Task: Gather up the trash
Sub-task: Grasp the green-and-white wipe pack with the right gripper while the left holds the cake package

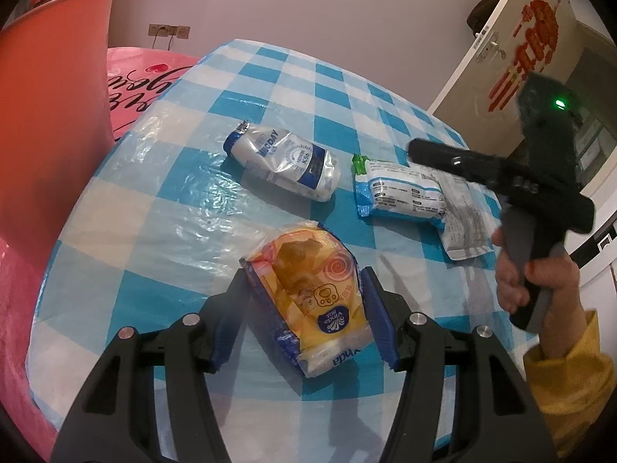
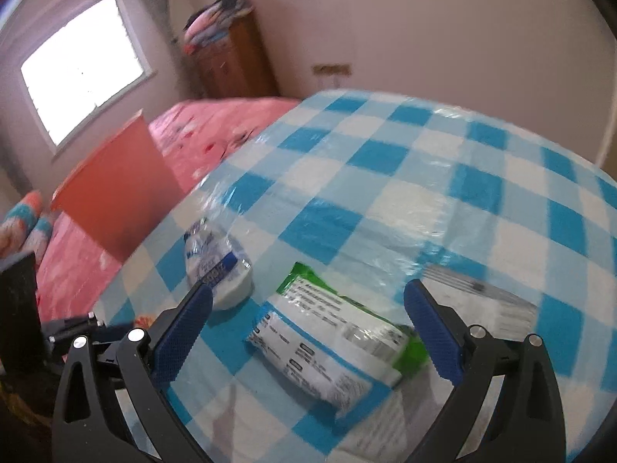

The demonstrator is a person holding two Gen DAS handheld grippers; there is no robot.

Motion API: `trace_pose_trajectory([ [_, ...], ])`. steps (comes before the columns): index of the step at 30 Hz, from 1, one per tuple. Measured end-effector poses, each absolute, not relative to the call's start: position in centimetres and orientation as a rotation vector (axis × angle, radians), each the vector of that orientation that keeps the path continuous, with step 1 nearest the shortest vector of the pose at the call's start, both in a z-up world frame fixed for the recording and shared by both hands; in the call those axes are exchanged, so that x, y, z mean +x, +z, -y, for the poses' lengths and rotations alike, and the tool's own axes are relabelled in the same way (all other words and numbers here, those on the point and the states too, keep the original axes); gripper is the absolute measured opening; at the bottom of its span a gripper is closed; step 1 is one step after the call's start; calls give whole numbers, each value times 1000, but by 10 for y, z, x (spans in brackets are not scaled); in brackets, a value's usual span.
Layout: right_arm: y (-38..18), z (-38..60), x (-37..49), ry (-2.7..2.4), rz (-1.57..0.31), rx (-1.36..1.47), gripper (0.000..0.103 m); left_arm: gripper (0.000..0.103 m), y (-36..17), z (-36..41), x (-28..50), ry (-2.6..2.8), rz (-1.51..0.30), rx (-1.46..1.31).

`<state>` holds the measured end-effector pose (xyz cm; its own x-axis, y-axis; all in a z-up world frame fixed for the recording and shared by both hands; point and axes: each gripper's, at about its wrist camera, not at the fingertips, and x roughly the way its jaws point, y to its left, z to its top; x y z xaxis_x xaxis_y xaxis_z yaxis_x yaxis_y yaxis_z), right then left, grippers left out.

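An orange-yellow Vinda tissue pack [image 1: 308,293] lies on the blue-checked table between the blue pads of my left gripper [image 1: 304,281]; the jaws are open around it, close to its sides. A white-and-blue wrapper [image 1: 283,162] lies beyond it, also in the right wrist view [image 2: 218,266]. A white-blue-green wipes pack [image 1: 401,193] lies to the right, over a grey sachet [image 1: 464,223]. My right gripper [image 2: 308,297] is open and hovers above the wipes pack [image 2: 331,343]. A red bin [image 1: 50,115] stands at the table's left edge.
The table [image 1: 193,208] has a glossy plastic cover. A pink bed [image 2: 216,131] lies beyond the bin [image 2: 112,196]. A white door [image 1: 513,58] is at the far right. A wooden cabinet [image 2: 235,58] stands by the far wall.
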<state>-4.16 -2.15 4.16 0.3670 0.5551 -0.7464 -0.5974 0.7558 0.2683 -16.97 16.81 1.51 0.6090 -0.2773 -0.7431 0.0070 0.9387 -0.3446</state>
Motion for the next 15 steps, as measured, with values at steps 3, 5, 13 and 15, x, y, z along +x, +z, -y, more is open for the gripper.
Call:
trace_pose_trajectory([
  [3,32,13,-43,786,-983,-98,98,59,16,-170,-169,-167,-903,-322],
  [5,30,11,-50,795,-989,-124,98,59,15,-171,-168,-167,-905,-325],
  [13,30,-4,-93,841,-1018,-158,98,59,12,-172,-165,-180,-917,-329],
  [15,29,-10,-99,809,-998,-193,98,59,11,-173,-164,-180,-919,-329],
])
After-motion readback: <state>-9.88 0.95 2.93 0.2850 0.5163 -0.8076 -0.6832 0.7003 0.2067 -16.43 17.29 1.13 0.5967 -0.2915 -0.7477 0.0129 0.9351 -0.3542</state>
